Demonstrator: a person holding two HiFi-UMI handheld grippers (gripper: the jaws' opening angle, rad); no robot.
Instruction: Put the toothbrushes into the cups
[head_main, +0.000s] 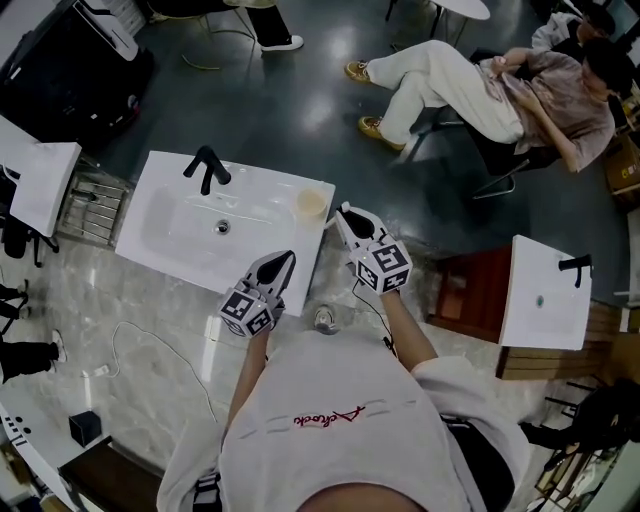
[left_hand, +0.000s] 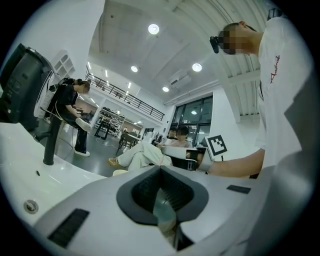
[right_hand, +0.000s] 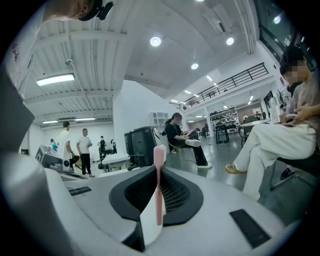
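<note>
- The pink brush (right_hand: 158, 165) is light, thin, stiff plastic. It is probably smooth enough to swivel in a loose pinch.
- The right gripper (head_main: 342, 213) has its fingers narrowed onto the handle, low on the shaft. The brush stands upright with the bristle head clear above the jaws. That hold looks sound for lowering it handle-first, if the wrist tips over.
- The left gripper (head_main: 287, 258) has its fingers nearly together on a pale see-through strip (left_hand: 164, 212). I take this for a second brush's clear handle, though no bristles show. It is likely just as light and slick, and it is held close to one end.
- A beige cup (head_main: 311, 203) stands on the far right corner of the sink (head_main: 175, 235), just beside the right gripper's tips. From above it looks empty, with no brush in it. It seems small and light, so a knock from the jaws could tip it.
- A second cup (head_main: 325, 320), shiny or clear, sits on the counter (head_main: 120, 320) off the sink's near right corner, close to the person. What is in it cannot be made out.
- Neither brush is in a cup yet. Both are up in the jaws over the sink's right edge.
</note>
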